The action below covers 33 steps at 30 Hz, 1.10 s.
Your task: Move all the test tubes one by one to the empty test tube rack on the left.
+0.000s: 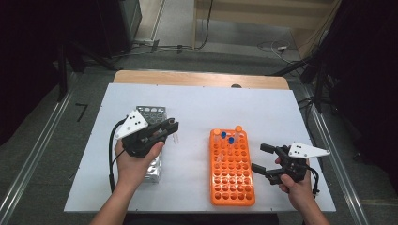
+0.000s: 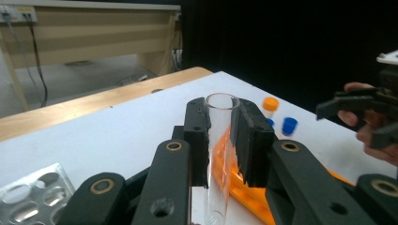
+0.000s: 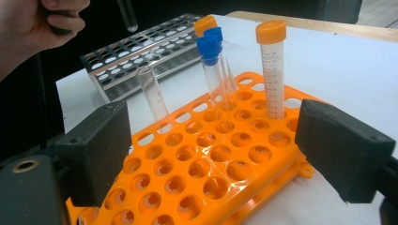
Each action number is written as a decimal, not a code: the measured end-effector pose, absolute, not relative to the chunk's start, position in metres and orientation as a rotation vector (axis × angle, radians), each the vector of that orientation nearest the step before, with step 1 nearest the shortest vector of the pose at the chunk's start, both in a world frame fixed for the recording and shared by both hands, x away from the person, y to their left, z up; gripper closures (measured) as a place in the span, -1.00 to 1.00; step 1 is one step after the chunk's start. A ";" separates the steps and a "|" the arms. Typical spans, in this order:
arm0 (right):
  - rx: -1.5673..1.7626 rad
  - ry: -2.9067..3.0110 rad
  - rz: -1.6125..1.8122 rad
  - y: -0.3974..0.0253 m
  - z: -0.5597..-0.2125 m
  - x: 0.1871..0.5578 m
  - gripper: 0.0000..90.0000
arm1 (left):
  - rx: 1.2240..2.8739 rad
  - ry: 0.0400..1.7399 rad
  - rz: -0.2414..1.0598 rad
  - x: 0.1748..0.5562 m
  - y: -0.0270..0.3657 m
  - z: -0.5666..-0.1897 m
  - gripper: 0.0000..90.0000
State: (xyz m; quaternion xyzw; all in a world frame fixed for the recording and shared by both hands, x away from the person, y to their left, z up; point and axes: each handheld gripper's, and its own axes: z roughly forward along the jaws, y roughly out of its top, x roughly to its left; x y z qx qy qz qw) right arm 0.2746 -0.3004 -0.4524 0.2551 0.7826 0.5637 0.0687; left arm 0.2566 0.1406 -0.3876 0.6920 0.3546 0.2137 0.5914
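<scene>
Left gripper view: left tongs [image 2: 219, 140] clamp a clear tube [image 2: 218, 154] near its rim (light, slick, brittle); right tongs [image 3: 225, 154] gape apart

The right gripper [image 3: 213, 159] holds its two black fingers [image 3: 96, 152] wide apart over the near end of the orange rack [image 3: 202, 178] on the white worktop [image 3: 338, 70]. In the rack stand an open glass tube [image 3: 152, 96], two blue-capped tubes [image 3: 210, 70] and an orange-capped tube [image 3: 272, 70]. Behind sits a metal rack [image 3: 141, 56]. At top left a hand [image 3: 35, 23] carries another glass tube [image 3: 127, 16].
</scene>
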 end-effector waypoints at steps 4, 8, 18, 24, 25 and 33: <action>0.768 2.357 1.690 -0.301 -0.453 0.276 -0.90 | 1.596 0.846 0.503 0.268 0.144 -0.387 0.70; 0.774 2.355 1.703 -0.303 -0.453 0.276 -0.97 | 1.578 0.870 0.515 0.280 0.149 -0.386 0.70; 0.806 2.343 1.681 -0.304 -0.455 0.279 -1.00 | 1.551 0.919 0.561 0.309 0.161 -0.381 0.70; 0.831 2.321 1.686 -0.303 -0.454 0.280 -1.00 | 1.530 0.957 0.592 0.328 0.167 -0.385 0.70; 0.836 2.317 1.688 -0.303 -0.454 0.280 -1.00 | 1.523 0.964 0.597 0.331 0.168 -0.386 0.70; 0.856 2.292 1.676 -0.307 -0.455 0.282 -1.00 | 1.486 1.031 0.659 0.348 0.173 -0.394 0.70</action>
